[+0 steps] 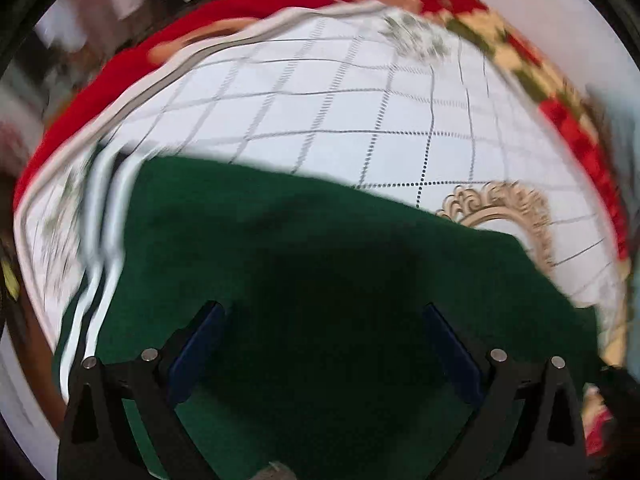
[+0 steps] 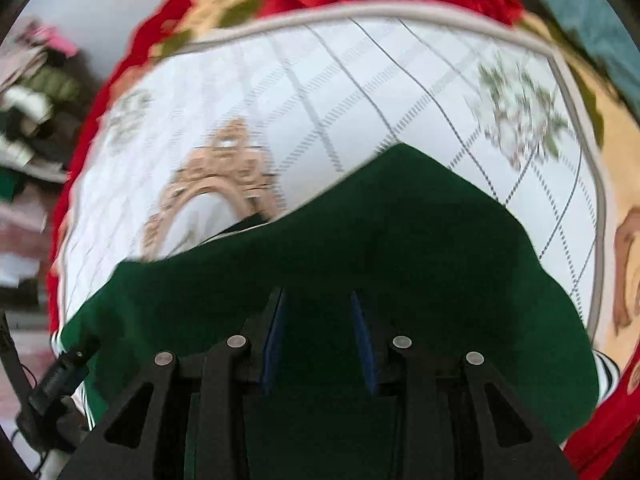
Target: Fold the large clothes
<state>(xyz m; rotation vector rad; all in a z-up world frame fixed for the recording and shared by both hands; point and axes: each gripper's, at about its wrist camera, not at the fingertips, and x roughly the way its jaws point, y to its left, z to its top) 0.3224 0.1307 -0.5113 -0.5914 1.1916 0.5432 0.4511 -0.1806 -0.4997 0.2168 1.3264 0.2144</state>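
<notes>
A dark green garment (image 1: 328, 264) with white side stripes (image 1: 100, 264) lies on a white checked cloth (image 1: 360, 104). My left gripper (image 1: 324, 312) is open wide just above the green fabric, with nothing between its blue pads. In the right wrist view the same green garment (image 2: 400, 240) fills the lower half. My right gripper (image 2: 316, 300) is partly open over the fabric, with a gap between its blue pads. Both views are blurred by motion.
The white cloth (image 2: 360, 80) has a grey border and a gold ornate motif (image 2: 216, 176) beside the garment. Under it lies a red floral blanket (image 1: 120, 68). A pile of other clothes (image 2: 28, 120) sits at the far left of the right wrist view.
</notes>
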